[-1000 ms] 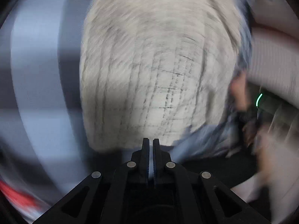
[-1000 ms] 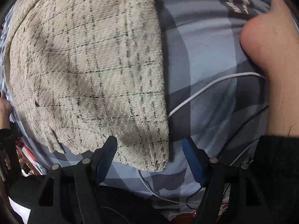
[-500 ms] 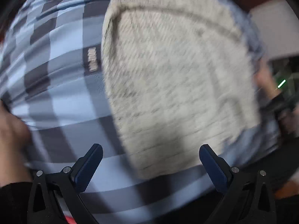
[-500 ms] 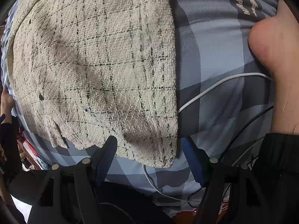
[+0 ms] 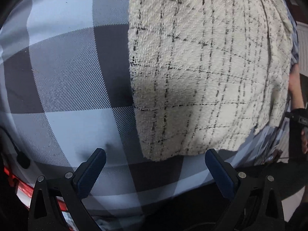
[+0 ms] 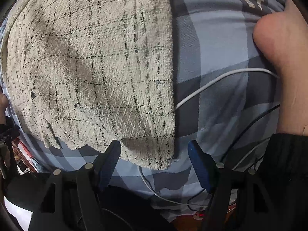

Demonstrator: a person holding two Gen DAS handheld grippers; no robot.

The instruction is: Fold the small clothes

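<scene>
Cream checked garment (image 5: 207, 73) flat on plaid sheet (image 5: 67, 73), left claw (image 5: 153, 163) wide apart — empty, right claw (image 6: 154, 157) part-spread, seemingly straddling its corner

We see a bed (image 5: 63, 80) covered in a blue, grey and dark checked sheet, filling the left half of the left wrist view. A cream tweed garment (image 5: 207, 73) with thin black grid lines lies flat on it, taking the right half there and the upper left of the right wrist view. On the sheet at centre right of that view we find a white cable (image 6: 215, 80), a black cable (image 6: 250, 124) and a bare foot (image 6: 283, 57).
</scene>
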